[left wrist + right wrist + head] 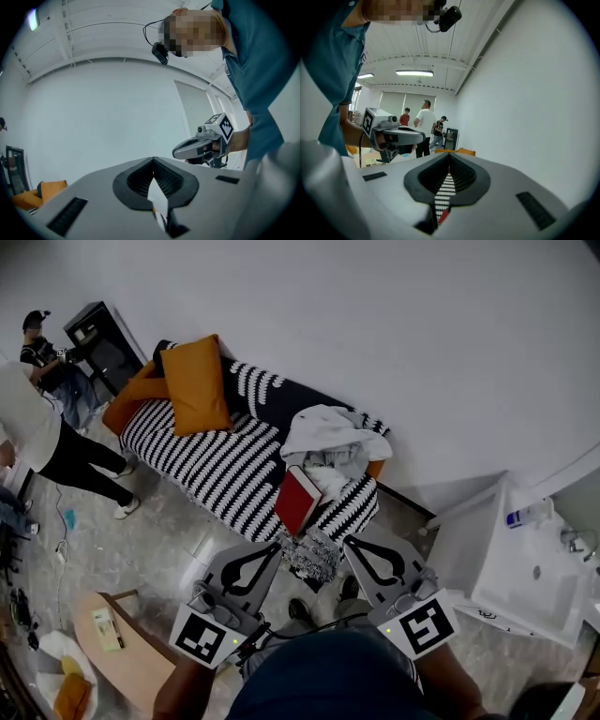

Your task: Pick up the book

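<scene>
A red book [298, 500] leans tilted against the front of a black-and-white striped sofa [216, 460], below a heap of white clothes [328, 437]. My left gripper [277, 544] is just below the book's lower left, its jaws together with nothing between them. My right gripper [348, 541] is to the book's lower right, also shut and empty. The left gripper view shows its own closed tips [153, 159] with the right gripper [199, 147] beyond. Past the closed tips [449, 154] in the right gripper view, a sliver of the red book [444, 215] and striped fabric show through the gap.
Orange cushions [197, 385] lie at the sofa's left end. A patterned cloth [314, 557] lies on the floor under the book. A white cabinet [525, 568] stands at the right, a low wooden table [112, 638] at the lower left. People [42, 437] stand at the far left.
</scene>
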Tool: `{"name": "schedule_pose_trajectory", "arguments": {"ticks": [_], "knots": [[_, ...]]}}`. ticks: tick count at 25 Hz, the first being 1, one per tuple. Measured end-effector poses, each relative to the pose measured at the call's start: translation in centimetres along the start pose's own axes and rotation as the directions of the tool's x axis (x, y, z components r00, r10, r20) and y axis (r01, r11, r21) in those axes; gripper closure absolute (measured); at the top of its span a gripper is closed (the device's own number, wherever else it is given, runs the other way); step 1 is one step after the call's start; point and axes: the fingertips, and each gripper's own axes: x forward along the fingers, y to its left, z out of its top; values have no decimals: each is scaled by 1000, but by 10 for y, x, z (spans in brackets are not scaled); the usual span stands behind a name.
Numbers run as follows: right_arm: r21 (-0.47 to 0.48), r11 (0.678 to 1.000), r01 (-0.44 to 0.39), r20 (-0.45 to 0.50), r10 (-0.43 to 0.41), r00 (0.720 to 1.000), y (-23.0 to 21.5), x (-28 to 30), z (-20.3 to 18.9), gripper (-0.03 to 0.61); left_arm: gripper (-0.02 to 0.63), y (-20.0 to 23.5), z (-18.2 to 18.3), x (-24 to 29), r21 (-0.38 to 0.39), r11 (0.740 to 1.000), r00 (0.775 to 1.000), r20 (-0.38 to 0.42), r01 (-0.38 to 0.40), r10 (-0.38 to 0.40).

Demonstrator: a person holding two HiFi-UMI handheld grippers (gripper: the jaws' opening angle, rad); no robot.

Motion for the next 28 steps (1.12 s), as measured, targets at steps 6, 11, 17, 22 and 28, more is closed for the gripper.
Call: {"name": "schedule_pose_trajectory", "arguments": {"ticks": [6,11,17,22,28], "knots": [[-13,999,-38,14,38,999,-34,7,-3,565,609,-2,6,31,-25,999,999,17,-44,44],[-8,996,-90,39,90,995,-63,12,-3,565,609,0,11,65,-5,997,997,1,-79,79],[-18,991,-130,42,131,990,-99,12,-10,565,609,1,13,95,-4,991,991,4,-134,134],[-23,984,-177,21,178,984,-115,18,-26,565,609,-3,7,114,-7,986,986,-7,-165,164],[-1,984,-177,0,177,984,-122,47,-30,565,609,22,-18,117,-39,989,987,-75,-143,140]]}}
